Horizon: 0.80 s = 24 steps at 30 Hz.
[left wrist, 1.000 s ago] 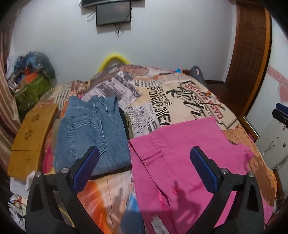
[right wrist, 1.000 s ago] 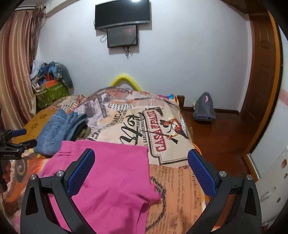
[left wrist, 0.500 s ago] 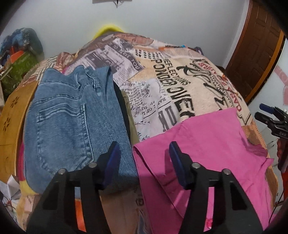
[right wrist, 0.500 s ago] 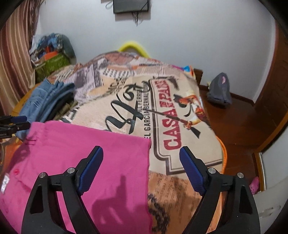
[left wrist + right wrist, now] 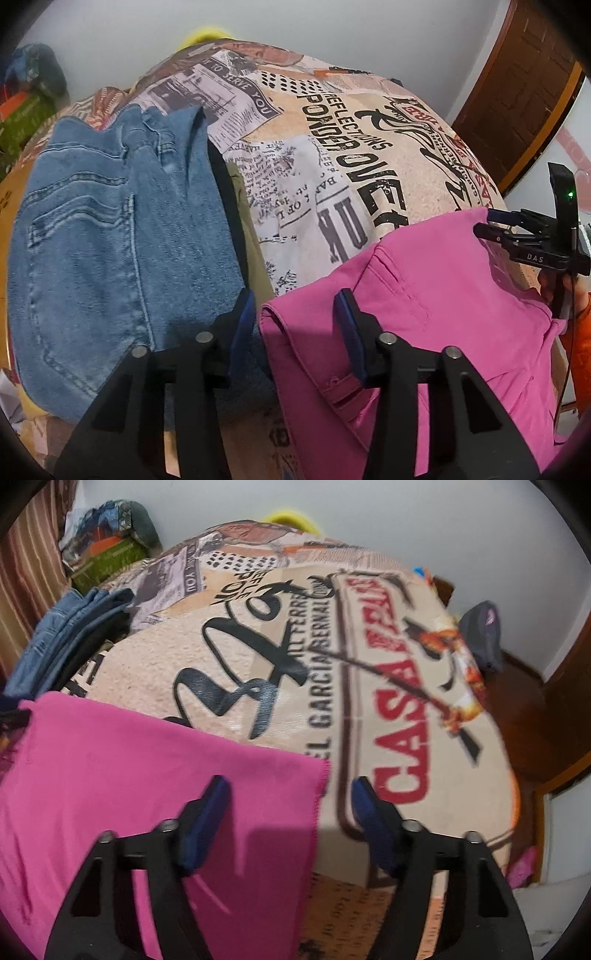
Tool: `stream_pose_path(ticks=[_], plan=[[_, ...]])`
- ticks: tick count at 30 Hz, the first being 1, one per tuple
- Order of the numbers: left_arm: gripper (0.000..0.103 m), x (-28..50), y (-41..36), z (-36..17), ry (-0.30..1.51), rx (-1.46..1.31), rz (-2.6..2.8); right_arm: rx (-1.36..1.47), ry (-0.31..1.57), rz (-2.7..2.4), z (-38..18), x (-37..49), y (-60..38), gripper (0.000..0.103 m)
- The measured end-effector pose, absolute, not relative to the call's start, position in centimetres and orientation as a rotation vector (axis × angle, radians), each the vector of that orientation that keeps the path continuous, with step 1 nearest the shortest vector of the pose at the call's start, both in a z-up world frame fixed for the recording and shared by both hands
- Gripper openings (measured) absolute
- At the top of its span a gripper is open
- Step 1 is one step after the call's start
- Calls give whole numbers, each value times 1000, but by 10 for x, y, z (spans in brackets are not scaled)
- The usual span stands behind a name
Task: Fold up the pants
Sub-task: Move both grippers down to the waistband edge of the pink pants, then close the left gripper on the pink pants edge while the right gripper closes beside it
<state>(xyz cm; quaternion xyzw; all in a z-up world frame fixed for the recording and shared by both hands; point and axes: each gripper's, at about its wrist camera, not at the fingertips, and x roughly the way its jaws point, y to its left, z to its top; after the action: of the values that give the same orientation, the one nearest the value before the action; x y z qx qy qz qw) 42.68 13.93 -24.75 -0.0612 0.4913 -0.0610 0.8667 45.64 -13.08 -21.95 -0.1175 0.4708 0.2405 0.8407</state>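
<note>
Newsprint-patterned bedspread (image 5: 332, 155) covers the bed, with folded blue jeans (image 5: 110, 240) lying on its left side. Beside them lie the pink pants (image 5: 424, 314), bright magenta, partly folded, soft and light, likely to sag unless pinched at the corners. Left gripper (image 5: 295, 325) straddles the waistband corner, fingers spread; right gripper (image 5: 291, 816) is spread over the frayed hem corner.
</note>
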Motion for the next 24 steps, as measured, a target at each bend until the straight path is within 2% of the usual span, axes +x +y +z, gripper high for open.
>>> stream_pose_path(ticks=[3,5,7,11,15,24], plan=[[36,428,142,-251,1036,-160,-131,-243,985,527,-218,454,-131,47],[24,428,145,-253,1043,-183,-124,-242,979,528,-217,454,-131,35],[20,428,149,-253,1048,-216,-127,-243,973,528,-215,454,-130,9],[12,424,150,-239,1023,-215,-130,-231,962,516,-213,452,-129,6],[11,419,145,-213,971,-163,-125,-197,925,522,-197,449,-134,5],[11,400,138,-138,833,-127,-144,-145,778,533,-124,427,-141,5]])
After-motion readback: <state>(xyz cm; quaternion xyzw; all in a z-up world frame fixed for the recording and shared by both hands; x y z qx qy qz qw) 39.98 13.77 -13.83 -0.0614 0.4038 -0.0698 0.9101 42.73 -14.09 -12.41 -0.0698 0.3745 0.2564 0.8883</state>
